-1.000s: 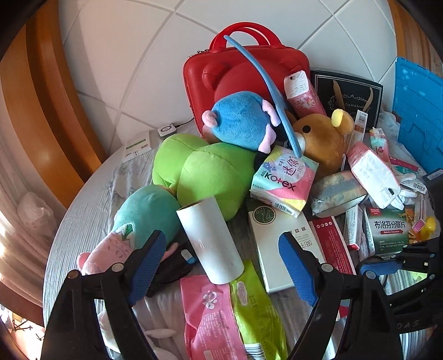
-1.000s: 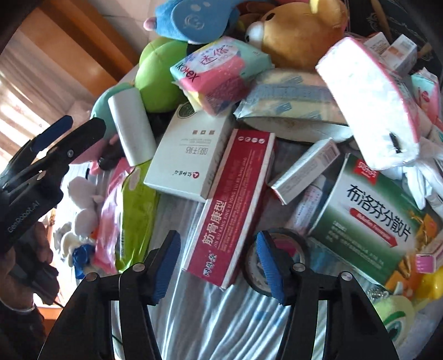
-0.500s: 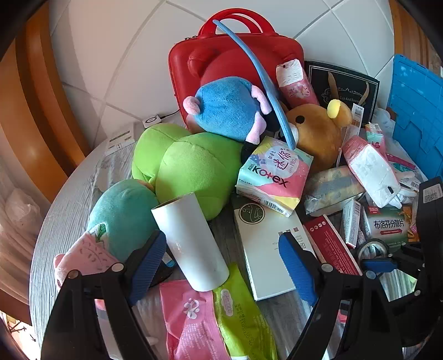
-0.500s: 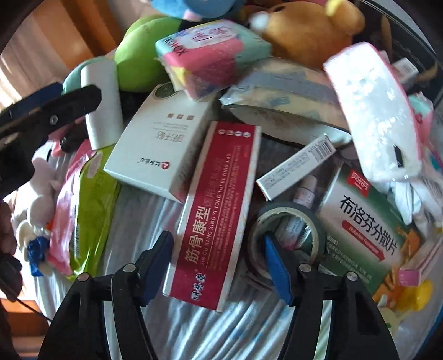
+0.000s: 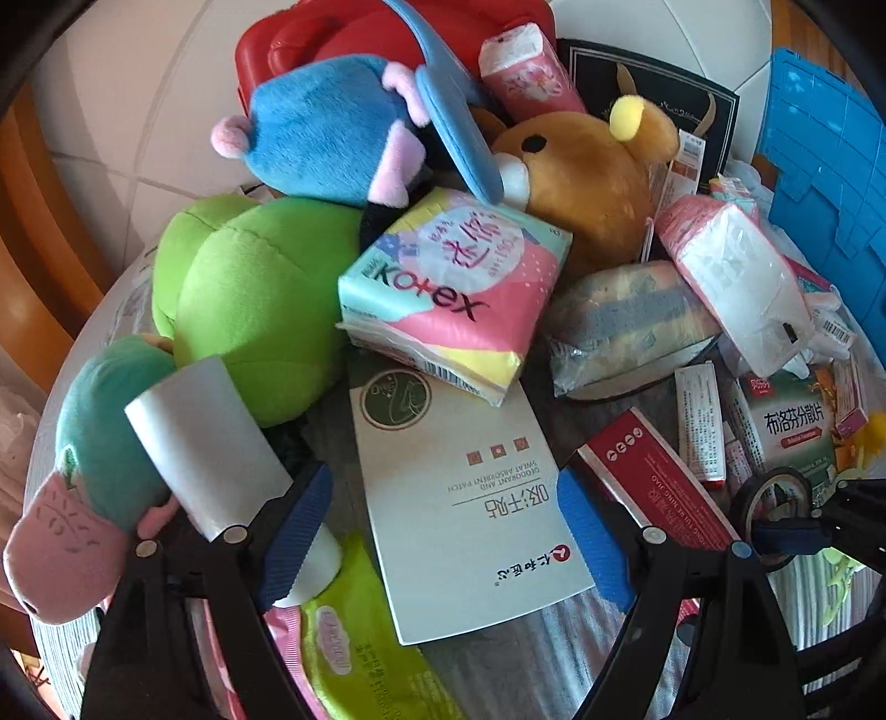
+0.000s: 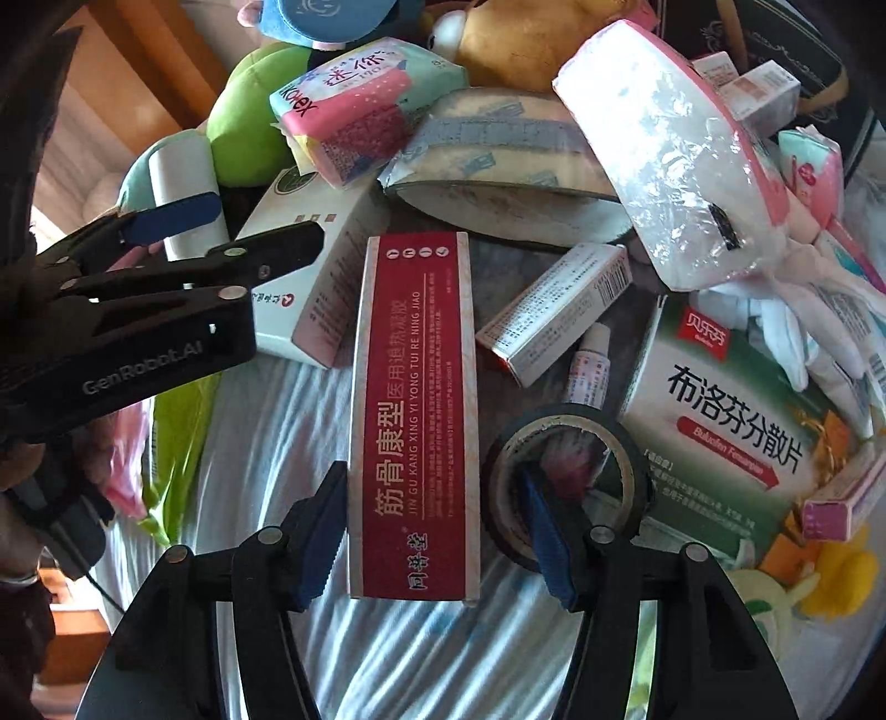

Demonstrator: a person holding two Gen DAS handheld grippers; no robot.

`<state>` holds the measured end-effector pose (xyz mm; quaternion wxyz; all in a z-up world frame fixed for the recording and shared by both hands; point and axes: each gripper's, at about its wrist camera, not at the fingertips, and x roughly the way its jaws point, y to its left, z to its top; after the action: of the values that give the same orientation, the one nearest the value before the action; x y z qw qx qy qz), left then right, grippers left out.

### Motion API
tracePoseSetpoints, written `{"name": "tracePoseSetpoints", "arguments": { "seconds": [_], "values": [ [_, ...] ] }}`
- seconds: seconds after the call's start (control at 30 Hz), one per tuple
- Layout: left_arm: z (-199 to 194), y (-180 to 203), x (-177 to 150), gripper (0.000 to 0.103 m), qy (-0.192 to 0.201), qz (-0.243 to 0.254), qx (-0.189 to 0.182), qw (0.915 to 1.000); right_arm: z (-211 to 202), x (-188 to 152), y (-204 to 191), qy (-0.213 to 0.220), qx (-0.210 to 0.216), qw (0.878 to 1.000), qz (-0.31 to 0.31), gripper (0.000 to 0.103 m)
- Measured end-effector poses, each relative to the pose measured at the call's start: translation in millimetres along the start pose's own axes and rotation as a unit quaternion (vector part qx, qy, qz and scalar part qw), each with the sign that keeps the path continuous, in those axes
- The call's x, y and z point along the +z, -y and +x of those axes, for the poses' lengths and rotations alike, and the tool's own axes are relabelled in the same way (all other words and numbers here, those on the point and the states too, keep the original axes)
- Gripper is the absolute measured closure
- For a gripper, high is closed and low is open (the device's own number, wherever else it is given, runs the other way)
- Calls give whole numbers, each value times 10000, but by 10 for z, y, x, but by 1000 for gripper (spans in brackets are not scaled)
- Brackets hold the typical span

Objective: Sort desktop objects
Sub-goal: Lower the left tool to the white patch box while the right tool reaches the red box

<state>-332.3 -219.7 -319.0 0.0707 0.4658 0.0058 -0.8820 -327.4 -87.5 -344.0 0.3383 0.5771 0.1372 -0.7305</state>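
My left gripper [image 5: 446, 534] is open, its blue pads either side of a flat white box [image 5: 470, 498] on the cluttered table; it also shows in the right wrist view [image 6: 221, 232]. A white roll [image 5: 216, 448] lies just left of its left finger. My right gripper [image 6: 434, 540] is open, straddling the near end of a long red box [image 6: 412, 415]; its right pad sits inside a black tape roll [image 6: 565, 471]. The red box [image 5: 659, 487] and tape roll [image 5: 775, 498] also show in the left wrist view.
Plush toys: green [image 5: 255, 299], blue [image 5: 326, 127], brown bear [image 5: 587, 171], teal-pink [image 5: 94, 459]. A Kotex pack [image 5: 454, 288], green medicine box [image 6: 731, 421], small white box [image 6: 554, 310], tissue pack [image 6: 664, 149], red case [image 5: 310, 39] and blue crate [image 5: 825, 183] crowd the table.
Both grippers moved forward and lower into the pile. The left now frames the white box. The right now straddles the red box, its right pad inside the tape roll.
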Motion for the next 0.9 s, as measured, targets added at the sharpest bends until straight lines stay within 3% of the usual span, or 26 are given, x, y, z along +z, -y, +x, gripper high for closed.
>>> {"name": "tracePoseSetpoints", "arguments": {
  "seconds": [0.17, 0.33, 0.5, 0.6, 0.67, 0.73, 0.77, 0.9],
  "values": [
    [88, -110, 63, 12, 11, -279, -80, 9996, 37, -8, -87, -18, -135, 9999, -48, 41],
    [291, 7, 100, 11, -271, 41, 107, 9996, 43, -13, -137, -30, -145, 9999, -2, 40],
    [322, 49, 70, 11, -156, 237, 279, 9992, 39, -16, -158, -52, -120, 9999, 68, 40],
    [342, 85, 43, 16, -58, 407, 408, 9983, 77, 1, -264, -14, -264, 9996, -68, 32],
    [304, 87, -1, 21, -56, 418, 196, 9989, 111, -27, -375, 85, -465, 9985, -266, 26],
    [237, 67, -81, 24, -84, 369, 1, 9993, 141, -83, -496, 158, -711, 9950, -685, 29],
    [193, 69, -134, 24, -78, 398, -25, 9992, 114, -98, -498, 198, -669, 9950, -716, 39],
    [-7, -5, -337, 25, -40, 248, -190, 9995, -34, -117, -356, 205, -298, 9987, -370, 45]
  ]
}}
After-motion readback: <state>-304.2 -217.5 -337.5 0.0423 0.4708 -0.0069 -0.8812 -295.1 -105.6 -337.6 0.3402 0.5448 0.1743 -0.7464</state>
